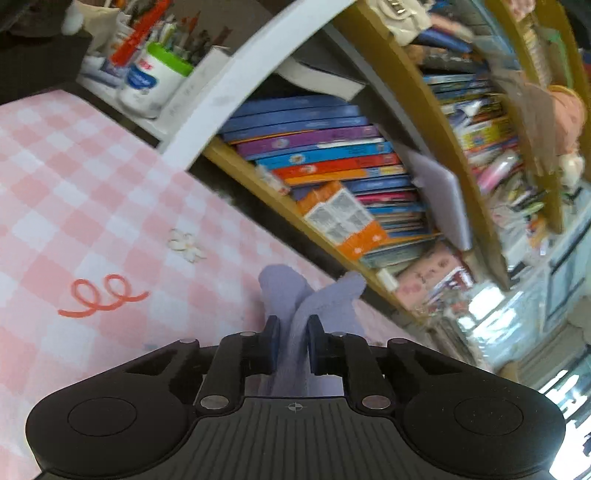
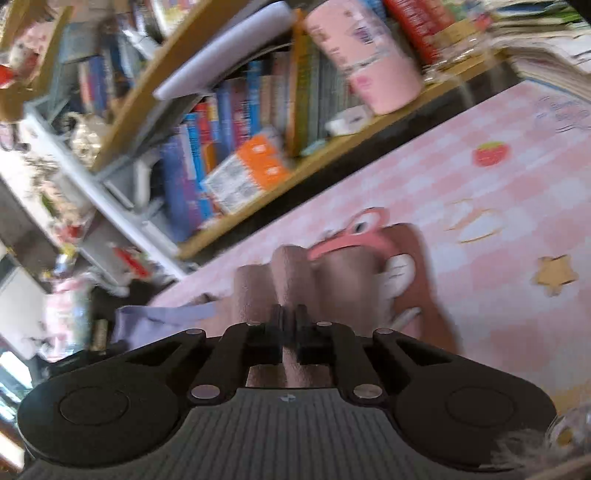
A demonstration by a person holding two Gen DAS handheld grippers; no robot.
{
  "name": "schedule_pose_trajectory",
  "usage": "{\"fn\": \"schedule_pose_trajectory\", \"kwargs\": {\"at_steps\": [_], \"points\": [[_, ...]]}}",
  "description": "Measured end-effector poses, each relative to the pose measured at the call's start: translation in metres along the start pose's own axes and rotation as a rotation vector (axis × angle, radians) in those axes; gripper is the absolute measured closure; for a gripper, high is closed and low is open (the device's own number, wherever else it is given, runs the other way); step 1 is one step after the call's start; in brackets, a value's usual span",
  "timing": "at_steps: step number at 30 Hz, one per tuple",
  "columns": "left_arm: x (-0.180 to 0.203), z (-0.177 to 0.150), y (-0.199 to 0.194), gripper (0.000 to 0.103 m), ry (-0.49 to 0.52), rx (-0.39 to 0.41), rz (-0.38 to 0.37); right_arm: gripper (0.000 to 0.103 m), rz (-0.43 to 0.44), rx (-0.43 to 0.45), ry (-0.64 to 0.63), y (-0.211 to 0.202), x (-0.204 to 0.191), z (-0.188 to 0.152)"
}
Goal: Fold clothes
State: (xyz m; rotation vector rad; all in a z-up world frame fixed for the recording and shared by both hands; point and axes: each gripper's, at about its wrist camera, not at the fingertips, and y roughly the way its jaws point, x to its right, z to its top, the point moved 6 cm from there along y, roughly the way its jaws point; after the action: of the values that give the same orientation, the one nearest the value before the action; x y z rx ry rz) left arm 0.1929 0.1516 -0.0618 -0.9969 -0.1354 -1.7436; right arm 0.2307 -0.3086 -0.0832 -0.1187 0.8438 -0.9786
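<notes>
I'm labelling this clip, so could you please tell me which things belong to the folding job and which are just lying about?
Part of the job:
- lilac cloth, pinched in left tool
- brown garment, pinched in right tool
- pink checked cover

Lying about:
- books
- white tub
- pink box

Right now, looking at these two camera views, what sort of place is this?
Probably a child's bedroom or study corner at home: a wooden bookshelf crammed with colourful books, a pink checked cloth printed with cartoon motifs, and a pot of pens on a white side shelf.
</notes>
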Motion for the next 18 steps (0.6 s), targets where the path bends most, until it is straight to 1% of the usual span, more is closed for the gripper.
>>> {"fn": "schedule_pose_trajectory", "kwargs": {"at_steps": [1,3,5,6,7,9,10,12,14,17,18], "points": [[-0.003,-0.001,0.002,0.089,-0.001,-0.008,0.022,0.097,0.001,-0.001,-0.011,0.001,-0.003,-0.001],[-0.004,-0.002,0.004,0.089,-0.004,-0.016,0.035,0.097,-0.008,0.005,-0.025,0.001,-0.007,-0.001],[-0.002,-0.002,0.004,0.088,0.011,-0.011,0.043,0.097,-0.055,0.036,-0.029,-0.004,-0.003,0.003],[-0.001,-0.002,0.004,0.085,0.018,-0.009,0.049,0.097,-0.088,0.053,-0.039,-0.006,0.000,0.005],[-0.001,-0.002,0.004,0.080,0.025,-0.010,0.057,0.097,-0.121,0.071,-0.050,-0.009,0.003,0.007],[-0.001,-0.003,0.006,0.050,0.037,-0.013,0.079,0.097,-0.140,0.068,-0.045,-0.008,0.008,0.007],[-0.002,-0.003,0.007,0.045,0.043,-0.016,0.091,0.097,-0.144,0.062,-0.040,-0.007,0.010,0.006],[-0.002,-0.004,0.008,0.044,0.052,-0.023,0.109,0.094,-0.152,0.050,-0.029,-0.005,0.015,0.006],[-0.003,-0.004,0.008,0.044,0.053,-0.023,0.110,0.087,-0.178,0.058,-0.022,-0.007,0.018,0.007],[-0.004,-0.004,0.007,0.044,0.049,-0.019,0.105,0.084,-0.231,0.077,0.000,-0.013,0.028,0.009],[-0.004,-0.003,0.006,0.044,0.044,-0.016,0.099,0.081,-0.221,0.084,0.027,-0.015,0.032,0.010]]}}
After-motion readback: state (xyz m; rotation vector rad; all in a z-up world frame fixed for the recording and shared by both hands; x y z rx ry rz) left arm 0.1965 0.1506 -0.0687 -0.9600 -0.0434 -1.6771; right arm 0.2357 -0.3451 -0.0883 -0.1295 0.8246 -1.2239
